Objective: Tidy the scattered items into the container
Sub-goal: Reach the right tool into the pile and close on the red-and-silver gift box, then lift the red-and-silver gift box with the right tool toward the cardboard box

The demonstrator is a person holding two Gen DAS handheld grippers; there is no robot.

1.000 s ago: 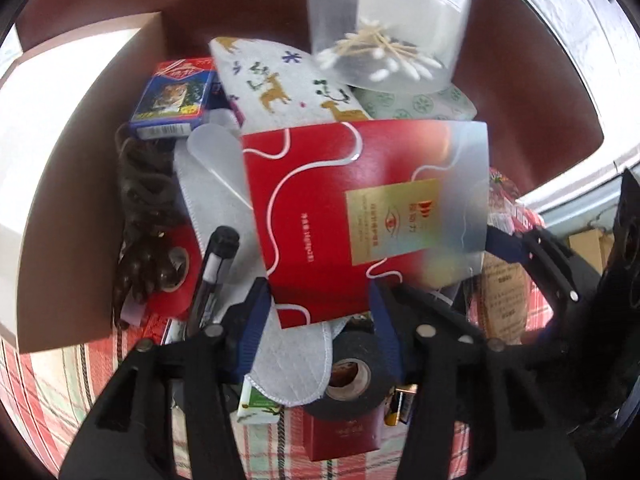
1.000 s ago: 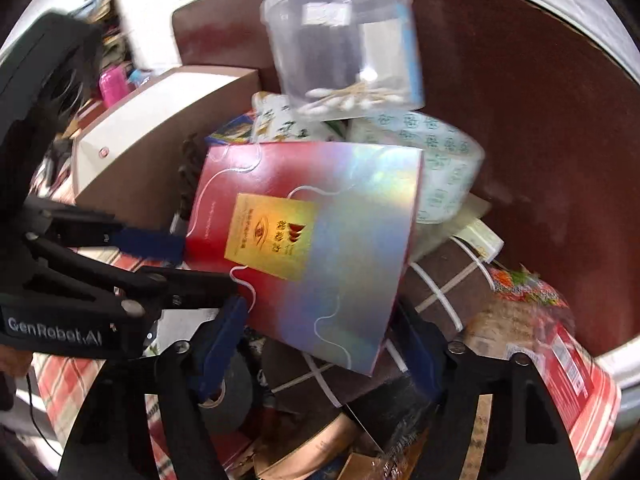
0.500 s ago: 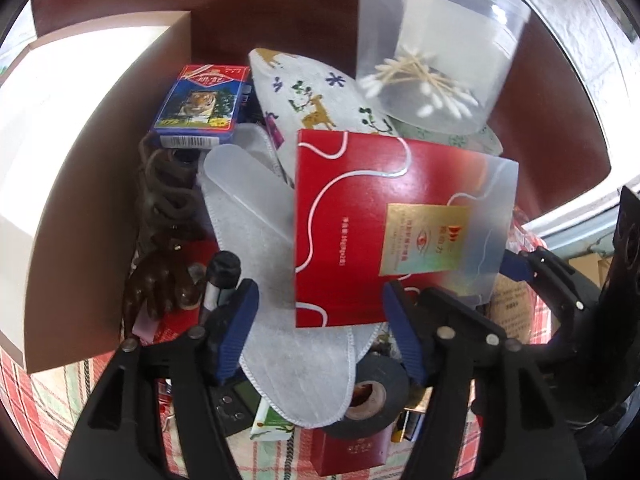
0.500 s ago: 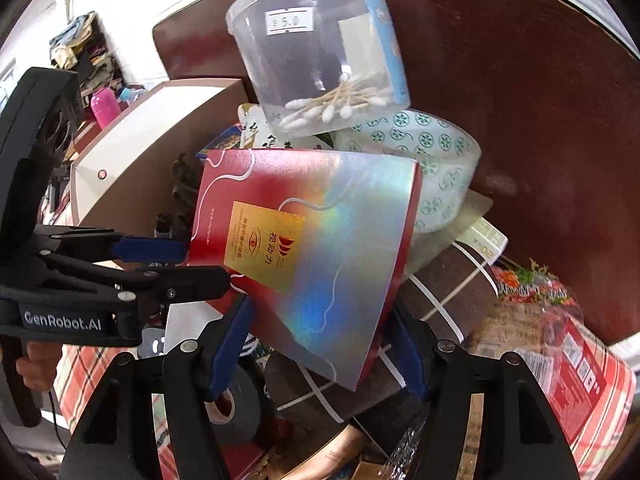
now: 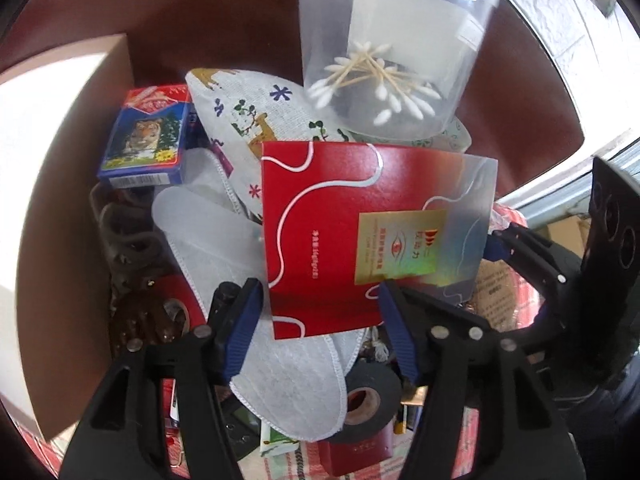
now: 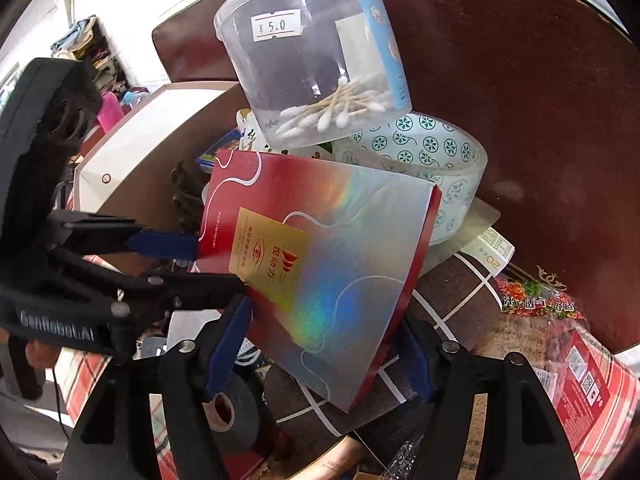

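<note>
A flat red and holographic box (image 5: 360,232) lies tilted on top of a heap of items in the dark brown container (image 5: 224,24). It also shows in the right wrist view (image 6: 320,264). My left gripper (image 5: 320,332) is open, its blue pads on either side of the box's near edge. My right gripper (image 6: 324,344) is open, its pads spanning the box's lower corner. A clear tub of cotton swabs (image 5: 384,48) leans at the back of the heap, also in the right wrist view (image 6: 320,60).
The heap holds a card box with a tiger (image 5: 148,132), white insoles (image 5: 240,280), a reindeer-print cloth (image 5: 256,120), a patterned tape roll (image 6: 432,160) and a black tape roll (image 5: 364,404). A tan cardboard box (image 5: 52,200) stands at the left. Snack packets (image 6: 560,340) lie at the right.
Both grippers have backed off a little and the red box has settled lower and flatter on the heap. The swab tub has steadied after wobbling.
</note>
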